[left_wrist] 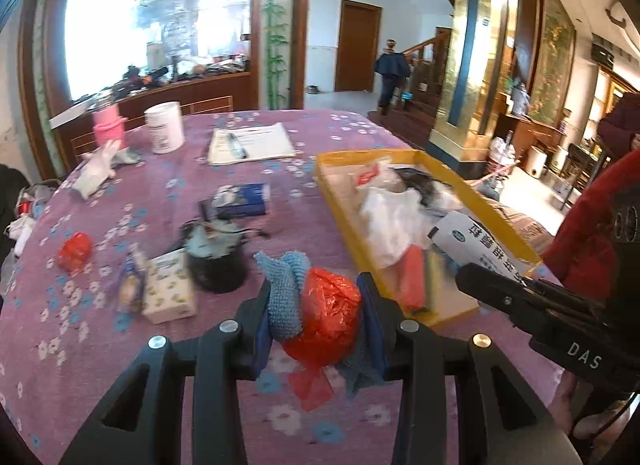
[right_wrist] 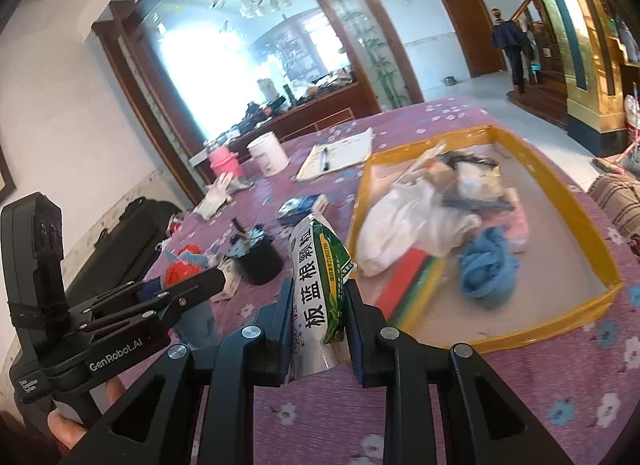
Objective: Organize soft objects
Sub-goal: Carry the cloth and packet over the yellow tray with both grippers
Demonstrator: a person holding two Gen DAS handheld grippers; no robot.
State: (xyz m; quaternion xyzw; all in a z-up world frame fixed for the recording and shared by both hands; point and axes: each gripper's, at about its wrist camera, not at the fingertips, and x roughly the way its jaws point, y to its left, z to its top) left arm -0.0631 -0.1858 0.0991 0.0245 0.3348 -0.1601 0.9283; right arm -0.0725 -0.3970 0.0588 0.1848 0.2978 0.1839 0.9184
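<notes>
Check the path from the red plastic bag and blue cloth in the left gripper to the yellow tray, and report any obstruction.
Nothing on the tablecloth blocks it. The left gripper holds the red plastic bag and blue cloth just short of the yellow tray. Only the right gripper, holding a white-and-green sachet, hangs over the tray's near end.

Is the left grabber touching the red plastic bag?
Touching. In the left wrist view the left gripper has its pads pressed on the red plastic bag and a blue cloth bunched together between them.
</notes>
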